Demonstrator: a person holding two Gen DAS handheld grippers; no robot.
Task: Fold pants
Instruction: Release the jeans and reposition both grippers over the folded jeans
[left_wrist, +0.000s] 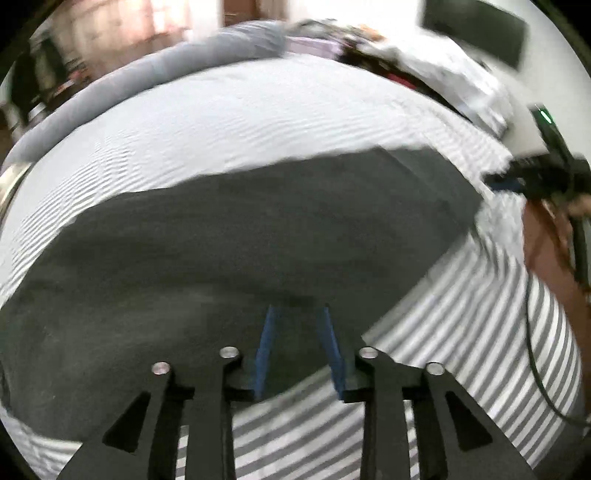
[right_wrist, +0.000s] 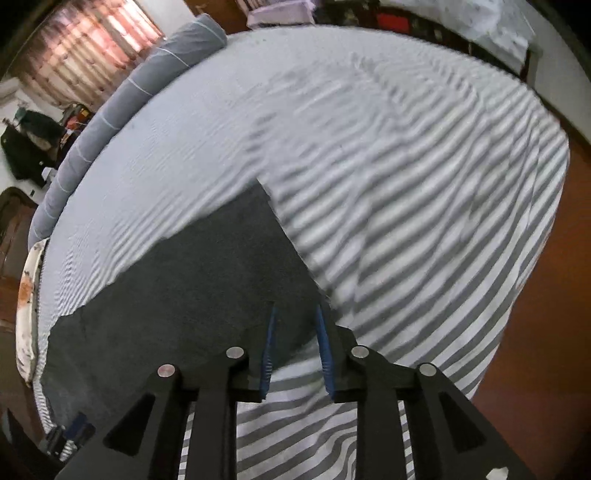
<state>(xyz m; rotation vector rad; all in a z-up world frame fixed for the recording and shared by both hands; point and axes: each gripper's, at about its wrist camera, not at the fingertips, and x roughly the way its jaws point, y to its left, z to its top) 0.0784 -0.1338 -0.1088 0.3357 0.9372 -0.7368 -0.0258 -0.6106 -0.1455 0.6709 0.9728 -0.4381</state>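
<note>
We see the dark grey pants (left_wrist: 236, 236) lying flat on the bed (left_wrist: 258, 110), which has a striped grey and white sheet. Our left claw (left_wrist: 298, 314) is released: its 2 blue pads (left_wrist: 264, 354) stand partly apart above the near edge of the pants, with nothing pressed between them. Our right claw (right_wrist: 295, 314) is also released, a little narrower, above the near corner of the pants (right_wrist: 207, 280). In the left view, the right claw (left_wrist: 517, 181) appears at the far end of the pants.
</note>
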